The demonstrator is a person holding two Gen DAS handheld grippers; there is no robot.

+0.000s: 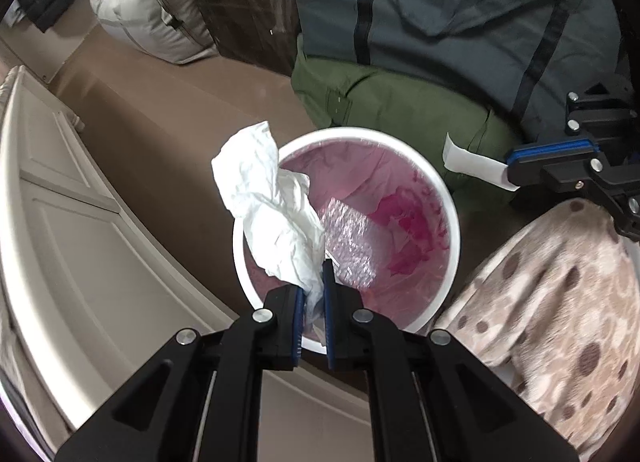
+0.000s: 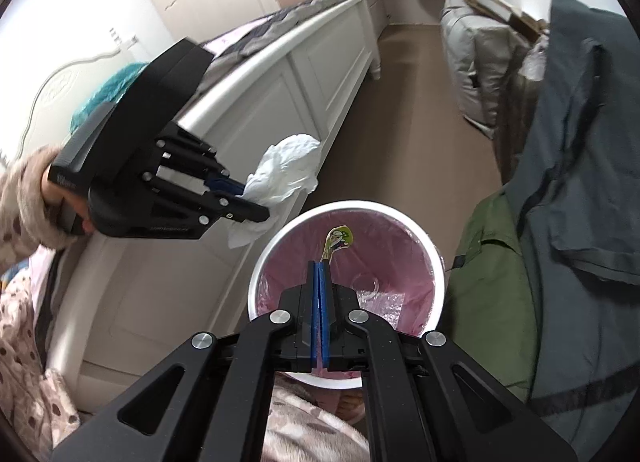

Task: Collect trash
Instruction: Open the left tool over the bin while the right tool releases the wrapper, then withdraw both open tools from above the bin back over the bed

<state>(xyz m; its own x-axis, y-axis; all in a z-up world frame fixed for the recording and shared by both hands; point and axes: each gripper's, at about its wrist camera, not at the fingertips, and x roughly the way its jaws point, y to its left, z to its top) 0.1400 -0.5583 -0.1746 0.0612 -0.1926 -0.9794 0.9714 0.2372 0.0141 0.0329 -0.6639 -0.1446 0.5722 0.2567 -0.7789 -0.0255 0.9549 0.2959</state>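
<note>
A white round bin (image 1: 454,229) with a pink liner stands on the brown floor; it also shows in the right wrist view (image 2: 438,282). Bubble wrap (image 1: 352,238) lies inside it. My left gripper (image 1: 314,294) is shut on a crumpled white tissue (image 1: 268,201) and holds it over the bin's left rim; the right wrist view shows the same tissue (image 2: 288,169) beside the bin. My right gripper (image 2: 320,266) is shut on a small paper strip with a green cartoon print (image 2: 339,240), above the bin's opening. In the left wrist view the strip's white back (image 1: 472,161) sticks out of the right gripper (image 1: 512,165).
A white bed frame (image 2: 304,73) runs along the left. A green bag (image 1: 400,101) and a large dark grey bag (image 1: 440,1) lie just behind the bin. A grey storage bag (image 1: 152,17) sits further back. My spotted fleece sleeve (image 1: 552,302) is at right.
</note>
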